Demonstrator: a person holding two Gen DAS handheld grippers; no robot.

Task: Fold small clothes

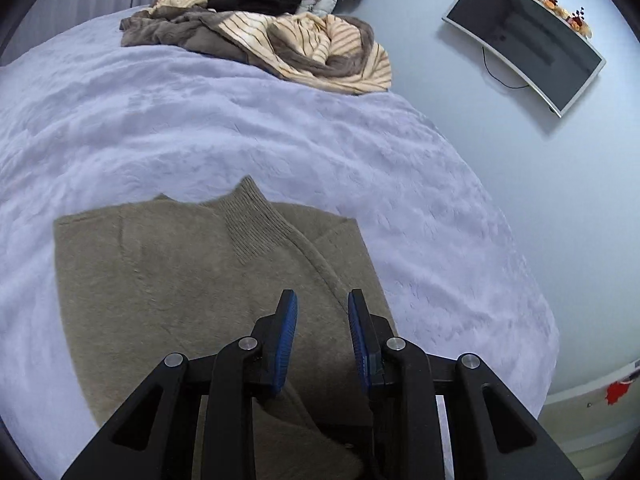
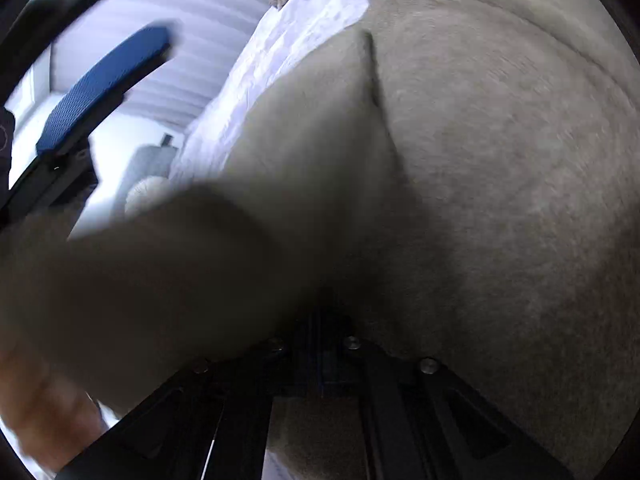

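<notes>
Taupe knit fills both views: a high-necked sweater (image 1: 200, 280) lies flat on the lavender plush blanket (image 1: 240, 128) of the bed, collar (image 1: 256, 224) pointing away from the cameras, so its long axis runs from the near hem out toward the collar. In the left wrist view the left gripper (image 1: 322, 300) hangs above the sweater's near right part, pointing down and forward; its blue pads (image 1: 286, 340) stand a little apart with nothing between them, and the cloth lies below and ahead of them, untouched.

The right gripper (image 2: 320, 308) is the one engaged. Its fingertips are buried in a bunched fold of the sweater (image 2: 480, 200), jaws fully closed, and by the way the fabric rises in a ridge (image 2: 376, 80) straight from its nose I judge it pinches the knit. Its hold sits at the near edge, so the next fold probably carries that edge away, along the long axis toward the collar. A pile of other clothes (image 1: 280, 40) waits at the bed's far end.
</notes>
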